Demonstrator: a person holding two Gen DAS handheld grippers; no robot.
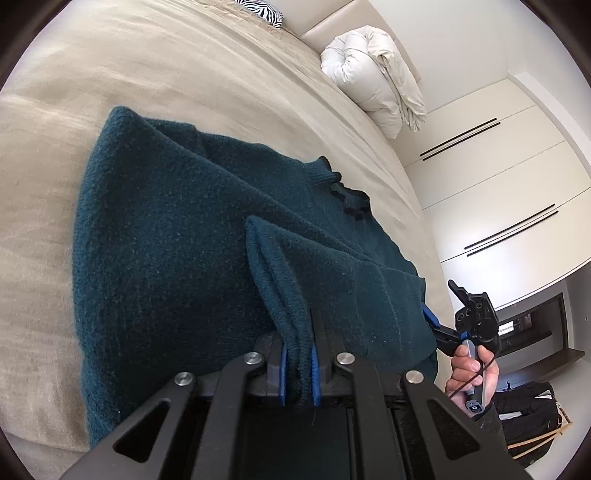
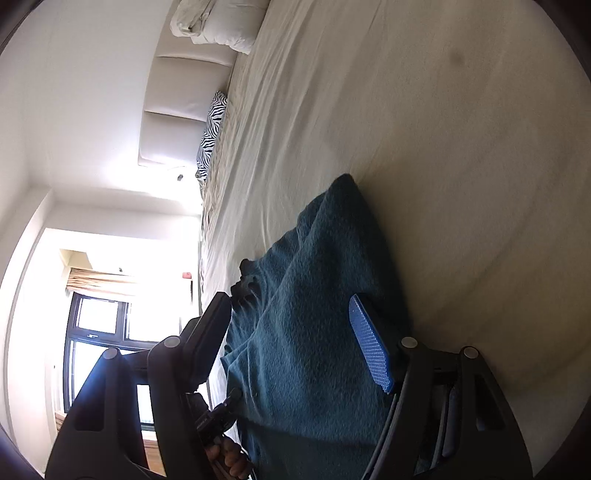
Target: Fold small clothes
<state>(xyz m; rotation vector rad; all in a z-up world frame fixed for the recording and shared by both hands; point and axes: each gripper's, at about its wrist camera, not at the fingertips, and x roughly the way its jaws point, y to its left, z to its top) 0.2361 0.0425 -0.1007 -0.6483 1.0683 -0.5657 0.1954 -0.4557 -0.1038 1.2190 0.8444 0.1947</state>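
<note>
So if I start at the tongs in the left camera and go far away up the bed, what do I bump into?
Left tongs pinching the teal sweater → bare beige bedsheet → zebra pillow at the far end.

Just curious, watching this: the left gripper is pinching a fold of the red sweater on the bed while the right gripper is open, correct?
Nearly. The sweater is dark teal, not red, as the left wrist view shows. The rest holds: the left gripper is shut on a fold of it, on the bed, and the right gripper is open, its fingers either side of the fabric.
</note>
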